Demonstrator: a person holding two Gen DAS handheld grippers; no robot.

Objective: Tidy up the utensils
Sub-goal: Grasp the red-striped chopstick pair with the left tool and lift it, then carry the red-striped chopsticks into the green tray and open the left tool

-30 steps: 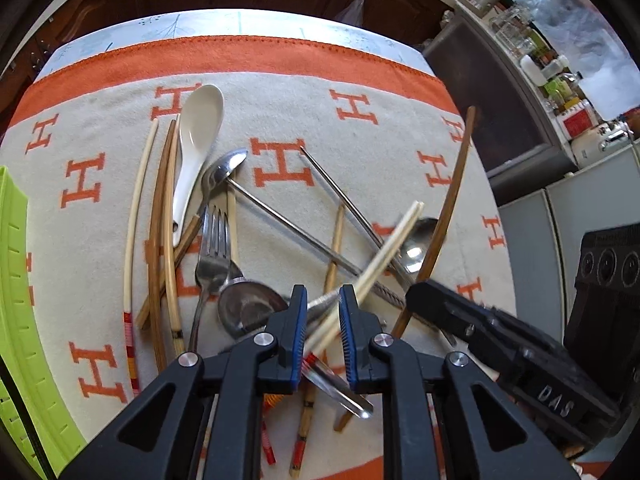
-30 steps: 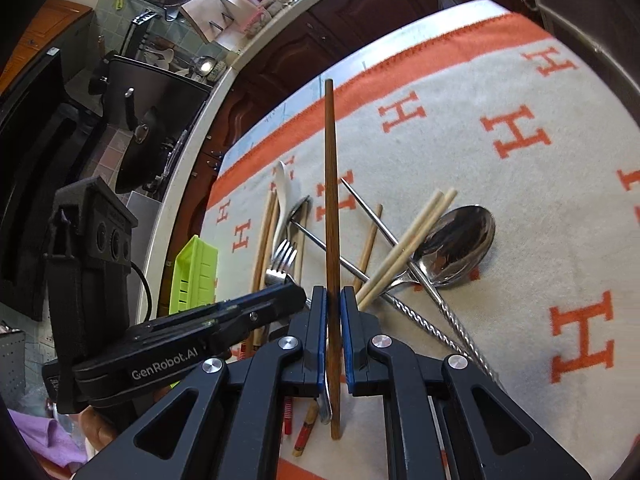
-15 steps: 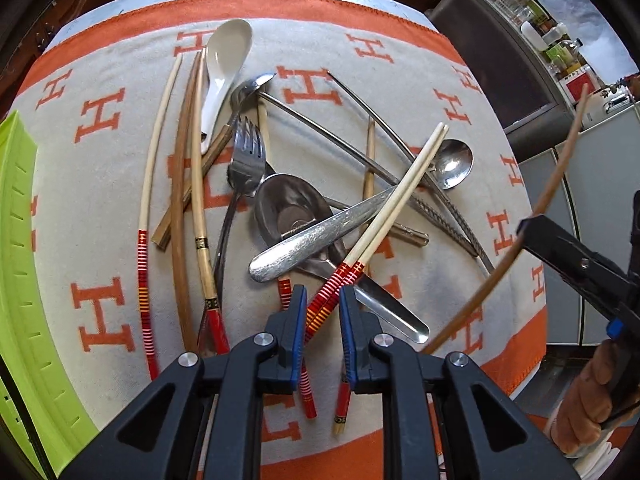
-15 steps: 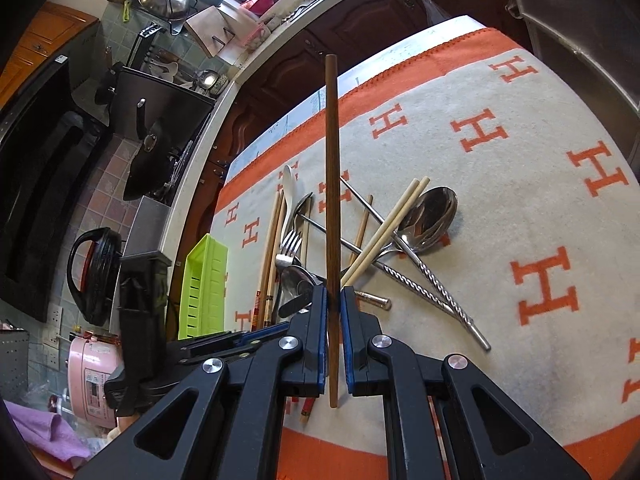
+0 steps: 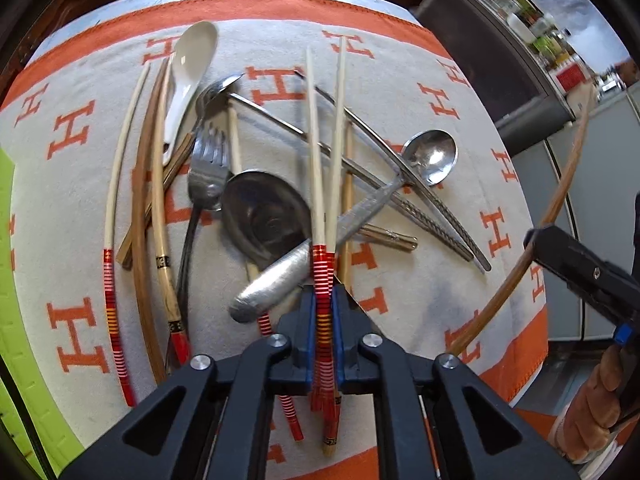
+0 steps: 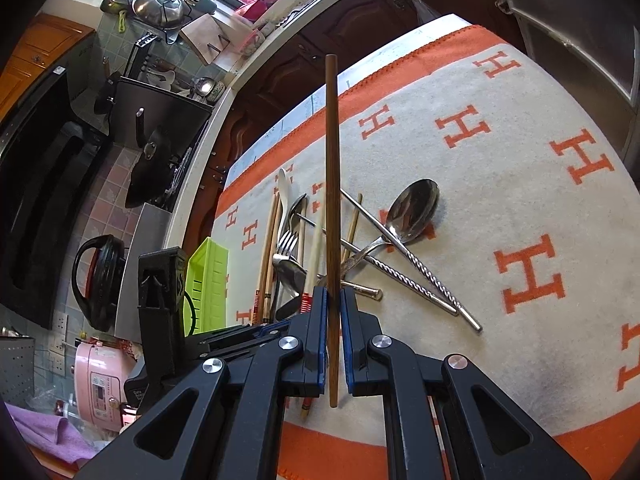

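Observation:
My left gripper [image 5: 322,296] is closing its jaws on a pair of pale chopsticks [image 5: 324,160] with red-striped ends; the pads press on the striped part and the tips point away over the pile. Under them lie a large metal spoon [image 5: 264,212], a fork [image 5: 208,168], a white ceramic spoon [image 5: 188,72], a smaller metal spoon [image 5: 432,156] and several other chopsticks. My right gripper [image 6: 333,296] is shut on a single brown chopstick [image 6: 331,200], held up off the cloth. In the left wrist view that brown chopstick [image 5: 560,200] curves up at the right.
The utensils lie on a cream cloth [image 5: 460,288] with orange H marks and an orange border. A lime green slotted tray [image 6: 208,280] stands at the cloth's left side, its rim [image 5: 8,240] at the left wrist view's edge. A person's hand [image 5: 596,400] shows lower right. The table edge runs just behind the grippers.
The left jaws have closed on the pale chopstick pair, which has swung from slanting right to pointing straight ahead. The right gripper with the brown chopstick has drawn back from the pile.

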